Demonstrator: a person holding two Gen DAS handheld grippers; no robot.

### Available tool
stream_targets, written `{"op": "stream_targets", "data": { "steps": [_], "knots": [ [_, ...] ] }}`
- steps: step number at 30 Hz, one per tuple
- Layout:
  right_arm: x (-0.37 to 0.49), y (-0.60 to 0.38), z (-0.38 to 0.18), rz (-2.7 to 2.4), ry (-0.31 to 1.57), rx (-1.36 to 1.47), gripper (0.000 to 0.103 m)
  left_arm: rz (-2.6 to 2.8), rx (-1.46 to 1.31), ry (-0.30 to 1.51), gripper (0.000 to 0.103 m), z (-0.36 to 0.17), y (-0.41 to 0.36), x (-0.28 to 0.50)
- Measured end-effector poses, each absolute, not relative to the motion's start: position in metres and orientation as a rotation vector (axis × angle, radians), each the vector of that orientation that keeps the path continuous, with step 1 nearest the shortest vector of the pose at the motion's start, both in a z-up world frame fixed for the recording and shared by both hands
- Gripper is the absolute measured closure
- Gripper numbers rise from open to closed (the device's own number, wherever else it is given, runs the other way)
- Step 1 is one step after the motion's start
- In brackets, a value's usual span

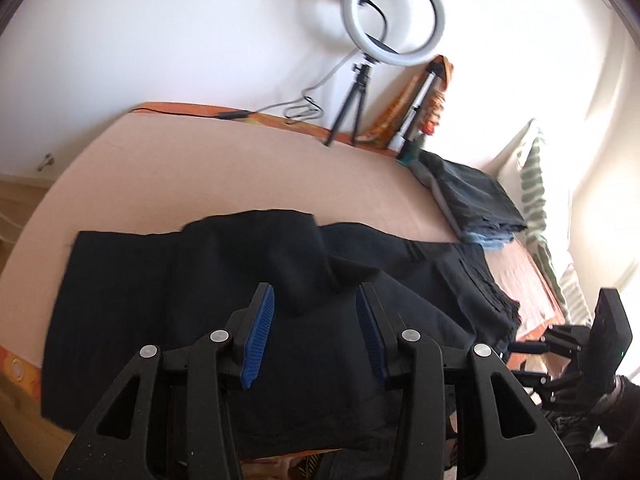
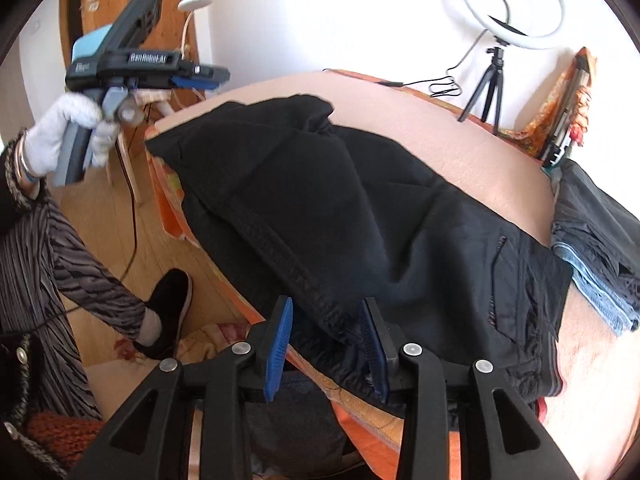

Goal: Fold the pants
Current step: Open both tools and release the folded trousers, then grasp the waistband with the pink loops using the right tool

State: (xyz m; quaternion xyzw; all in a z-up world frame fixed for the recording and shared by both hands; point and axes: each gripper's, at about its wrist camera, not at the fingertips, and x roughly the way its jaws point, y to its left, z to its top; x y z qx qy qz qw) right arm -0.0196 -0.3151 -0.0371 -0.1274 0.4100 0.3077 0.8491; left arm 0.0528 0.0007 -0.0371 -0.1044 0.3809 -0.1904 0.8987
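Black pants (image 1: 224,304) lie spread on the pink-covered bed (image 1: 200,176), folded lengthwise, with a rumpled flap lying over the middle. My left gripper (image 1: 316,336) is open above the pants' near edge, its blue pads apart and nothing between them. In the right wrist view the pants (image 2: 360,216) stretch from the bed's left corner to the waistband at the right. My right gripper (image 2: 328,344) is open at the near seam edge of the pants. The left gripper also shows in the right wrist view (image 2: 132,68), held up in a white-gloved hand left of the bed.
A stack of folded dark and blue clothes (image 1: 476,204) sits on the bed's right side. A ring light on a tripod (image 1: 384,40) stands at the far edge by the wall. The person's foot (image 2: 168,312) stands on the wooden floor at the left.
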Motion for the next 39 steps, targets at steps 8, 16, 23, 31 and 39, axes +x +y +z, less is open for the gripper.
{"op": "stream_targets", "data": {
  "steps": [8,16,23,31,39],
  "knots": [
    [0.016,-0.443,-0.032,0.253,0.943,0.144,0.057,-0.699,-0.049,0.863,0.062,-0.043,-0.103,0.055],
    [0.047,-0.496,-0.067,0.208,1.097,0.430,0.049,-0.939,0.241,0.883,0.047,-0.052,-0.189,0.025],
    [0.063,-0.506,-0.090,0.195,1.145,0.539,0.064,-1.002,0.417,0.897,0.046,-0.074,-0.235,0.008],
    [0.059,-0.514,-0.075,0.232,1.095,0.589,0.092,-0.928,0.486,0.883,0.047,-0.084,-0.236,0.018],
    [0.060,-0.498,-0.092,0.272,1.155,0.619,0.066,-0.955,0.563,0.862,0.047,-0.093,-0.242,0.004]
  ]
}}
